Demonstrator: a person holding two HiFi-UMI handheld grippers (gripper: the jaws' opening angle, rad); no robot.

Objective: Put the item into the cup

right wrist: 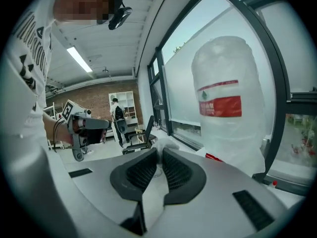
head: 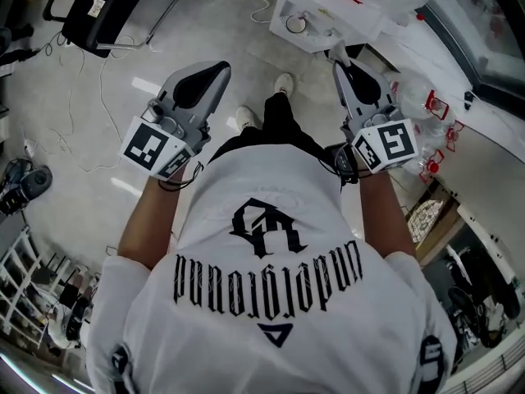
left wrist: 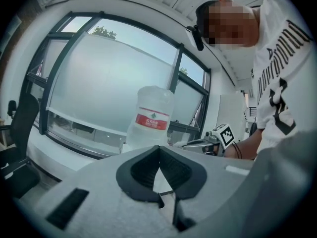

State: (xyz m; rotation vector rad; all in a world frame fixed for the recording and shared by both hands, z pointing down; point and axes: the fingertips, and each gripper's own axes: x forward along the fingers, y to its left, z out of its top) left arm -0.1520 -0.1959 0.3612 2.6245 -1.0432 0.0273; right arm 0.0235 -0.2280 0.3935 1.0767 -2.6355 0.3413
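Both grippers are held up in the air in front of the person's white T-shirt [head: 271,277]. My left gripper [head: 215,71] is shut with nothing in it; in the left gripper view its dark pads [left wrist: 141,170] meet at the tip. My right gripper [head: 339,59] is also shut and empty, and its ribbed pads [right wrist: 176,170] nearly touch. A small round cup-like thing [head: 296,25] stands on the white table [head: 328,31] beyond the right gripper. I cannot make out the item to be put in it.
A big clear water bottle with a red label [right wrist: 225,103] [left wrist: 151,118] stands by the window close to both grippers. A black office chair [head: 107,6] and cables lie on the floor to the left. Red-handled things [head: 435,105] and a shelf sit at the right.
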